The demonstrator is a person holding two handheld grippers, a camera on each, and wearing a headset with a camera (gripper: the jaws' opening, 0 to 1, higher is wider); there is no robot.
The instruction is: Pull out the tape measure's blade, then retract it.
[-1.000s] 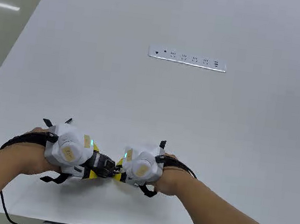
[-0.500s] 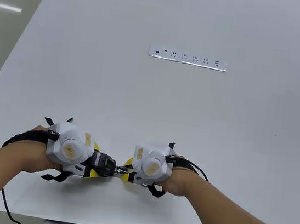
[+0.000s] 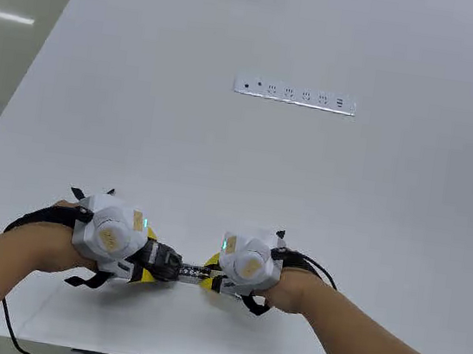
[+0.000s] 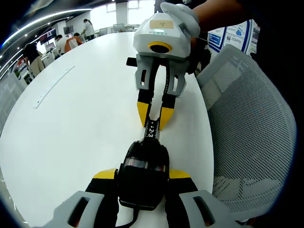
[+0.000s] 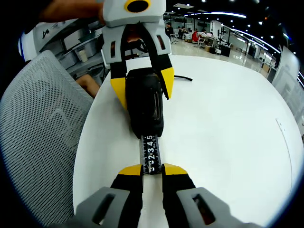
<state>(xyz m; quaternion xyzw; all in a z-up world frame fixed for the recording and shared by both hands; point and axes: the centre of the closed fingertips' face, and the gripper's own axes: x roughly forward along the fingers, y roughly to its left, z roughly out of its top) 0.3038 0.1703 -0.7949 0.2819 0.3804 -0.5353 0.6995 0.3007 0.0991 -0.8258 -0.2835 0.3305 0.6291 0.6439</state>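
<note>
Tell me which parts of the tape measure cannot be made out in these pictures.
1. Blade tip: right gripper view, hidden between the yellow tips of the right tongs.
2. Case sides: left gripper view, covered by the left tongs.
3. Blade numbers: head view, too small to read.
4. Case: head view, mostly hidden behind the white body of the left tongs.

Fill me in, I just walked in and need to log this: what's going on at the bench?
A person works two handheld grippers over a white table. The left gripper clamps the black tape measure in its jaws, while the right gripper pinches the end of the blade. A short numbered stretch of blade is out between them, so the pull looks barely begun. A power strip lies farther back, untouched.
</note>
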